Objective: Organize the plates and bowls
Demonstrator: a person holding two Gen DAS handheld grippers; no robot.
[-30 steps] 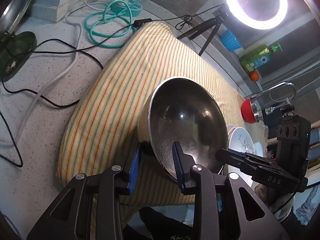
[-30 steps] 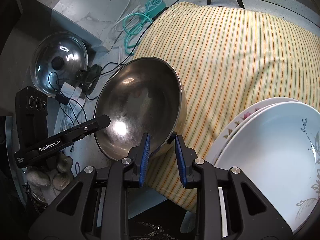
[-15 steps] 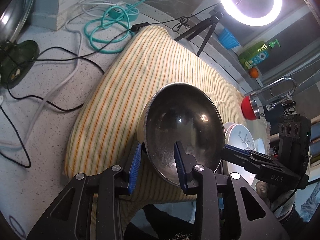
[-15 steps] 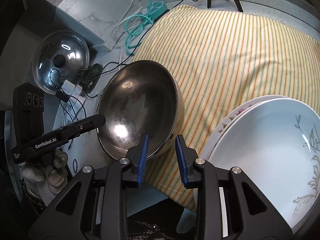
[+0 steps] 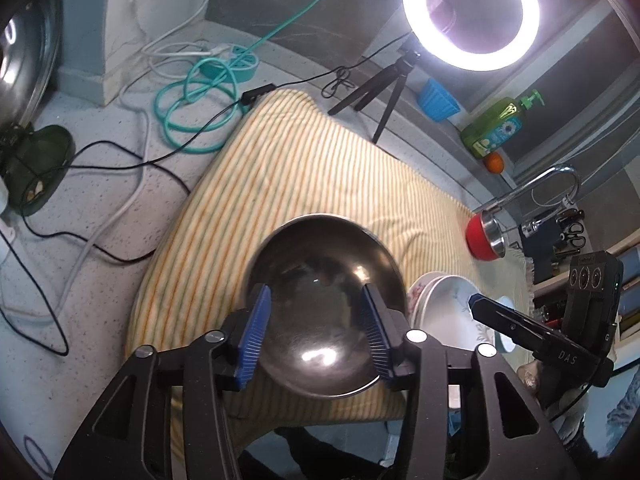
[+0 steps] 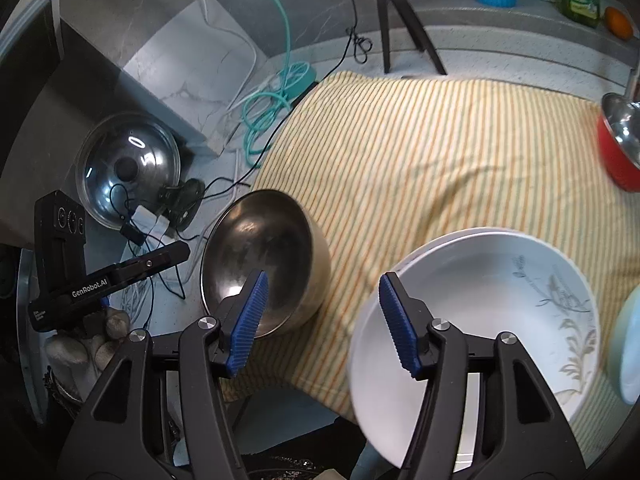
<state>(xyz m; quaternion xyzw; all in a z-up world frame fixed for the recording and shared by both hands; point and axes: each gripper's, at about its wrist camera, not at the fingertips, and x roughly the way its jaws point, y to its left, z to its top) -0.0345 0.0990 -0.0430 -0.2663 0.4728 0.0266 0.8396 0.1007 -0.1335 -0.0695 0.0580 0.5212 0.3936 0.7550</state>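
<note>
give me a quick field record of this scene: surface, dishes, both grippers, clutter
surface: striped cloth spread over a speckled counter
steel bowl: upright at the cloth's near edge, free of both grippers
white plates: stacked beside the steel bowl
red bowl: far side of the cloth, steel-lined
left gripper: jaws have just been opening, pads clear of the bowl rim
right gripper: jaws have just been opening, nothing between them
clutter: pot lid, teal cable, ring light, soap bottle
</note>
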